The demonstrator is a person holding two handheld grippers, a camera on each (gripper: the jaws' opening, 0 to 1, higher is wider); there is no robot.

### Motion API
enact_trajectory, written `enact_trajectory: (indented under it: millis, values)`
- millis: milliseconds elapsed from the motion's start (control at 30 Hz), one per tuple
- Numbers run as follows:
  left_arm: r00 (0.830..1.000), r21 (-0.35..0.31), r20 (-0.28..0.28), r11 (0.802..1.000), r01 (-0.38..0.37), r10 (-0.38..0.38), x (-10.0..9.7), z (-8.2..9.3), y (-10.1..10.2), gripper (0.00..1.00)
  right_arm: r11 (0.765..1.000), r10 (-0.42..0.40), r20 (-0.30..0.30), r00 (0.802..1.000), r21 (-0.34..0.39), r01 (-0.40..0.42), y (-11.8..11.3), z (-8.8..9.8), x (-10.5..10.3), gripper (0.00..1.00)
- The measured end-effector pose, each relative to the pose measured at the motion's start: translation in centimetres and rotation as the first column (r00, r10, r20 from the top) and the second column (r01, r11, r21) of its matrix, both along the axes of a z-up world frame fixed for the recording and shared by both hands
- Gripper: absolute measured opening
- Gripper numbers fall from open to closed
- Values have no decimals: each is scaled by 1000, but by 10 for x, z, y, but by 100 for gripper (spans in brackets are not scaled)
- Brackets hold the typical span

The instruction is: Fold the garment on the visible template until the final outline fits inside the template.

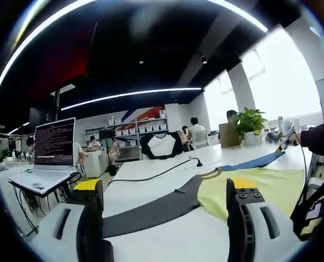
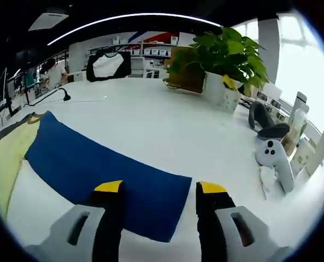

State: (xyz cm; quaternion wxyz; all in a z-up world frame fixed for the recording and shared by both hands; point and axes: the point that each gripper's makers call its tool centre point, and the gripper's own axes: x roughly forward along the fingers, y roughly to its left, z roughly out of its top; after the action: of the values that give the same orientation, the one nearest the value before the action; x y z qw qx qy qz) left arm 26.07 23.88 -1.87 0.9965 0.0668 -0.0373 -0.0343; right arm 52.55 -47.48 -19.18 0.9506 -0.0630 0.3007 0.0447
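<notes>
The garment (image 1: 249, 188), yellow with a grey sleeve (image 1: 151, 210) and a blue sleeve (image 2: 104, 174), lies flat on the white table (image 2: 167, 128), sleeves spread along its long axis. The left tool (image 1: 164, 204) and right tool (image 2: 157, 191) hover open above it, holding nothing.

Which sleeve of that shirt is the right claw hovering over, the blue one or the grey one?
The blue sleeve, spread flat just beyond the right claw. The dark grey sleeve lies on the garment's other side, by the left claw.
</notes>
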Motion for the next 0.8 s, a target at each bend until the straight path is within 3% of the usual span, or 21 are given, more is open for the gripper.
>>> enact_trajectory:
  millis: [333, 467, 600, 800]
  values:
    - [1000, -1, -12, 1000, 7, -7, 2, -3, -1, 98, 997, 2, 9, 1000, 71, -2, 5, -4, -1, 40]
    - [1000, -4, -13, 1000, 9, -9, 3, -4, 0, 98, 998, -4, 18, 1000, 65, 2, 4, -4, -2, 32]
    - [1000, -9, -21, 1000, 5, -5, 3, -6, 1, 98, 999, -11, 23, 1000, 37, 10, 2, -4, -4, 12]
    - [999, -11, -33, 1000, 10, -10, 5, -10, -1, 98, 1000, -2, 22, 1000, -12, 3, -3, -3, 1, 3]
